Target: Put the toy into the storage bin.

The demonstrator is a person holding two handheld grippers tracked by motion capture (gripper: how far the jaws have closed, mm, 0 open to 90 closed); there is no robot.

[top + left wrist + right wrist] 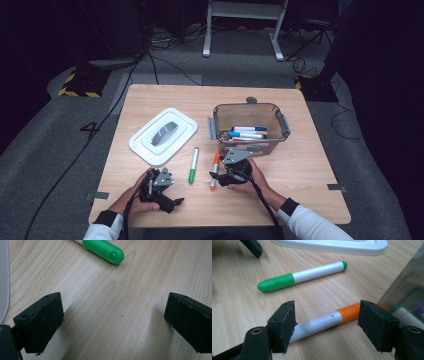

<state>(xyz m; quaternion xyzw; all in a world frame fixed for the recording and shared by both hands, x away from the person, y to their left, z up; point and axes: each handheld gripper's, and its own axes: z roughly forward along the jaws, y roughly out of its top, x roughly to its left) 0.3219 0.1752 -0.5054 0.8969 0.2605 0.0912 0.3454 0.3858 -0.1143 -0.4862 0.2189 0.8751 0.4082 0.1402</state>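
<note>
On my left, the left hand-held gripper (176, 202) rests on the light wooden table (310, 170), jaws spread wide over bare wood, gripping nothing. Next comes the green-capped white marker (193, 165), lying flat beside the white plastic lid (163, 135). Then my right hand-held gripper (327, 325), released, straddles the orange-capped white marker (329, 320) without pinching it, just beside the clear plastic bin (250, 129).

Grey carpet (60, 145), dark room, white frame (245, 25)
</note>
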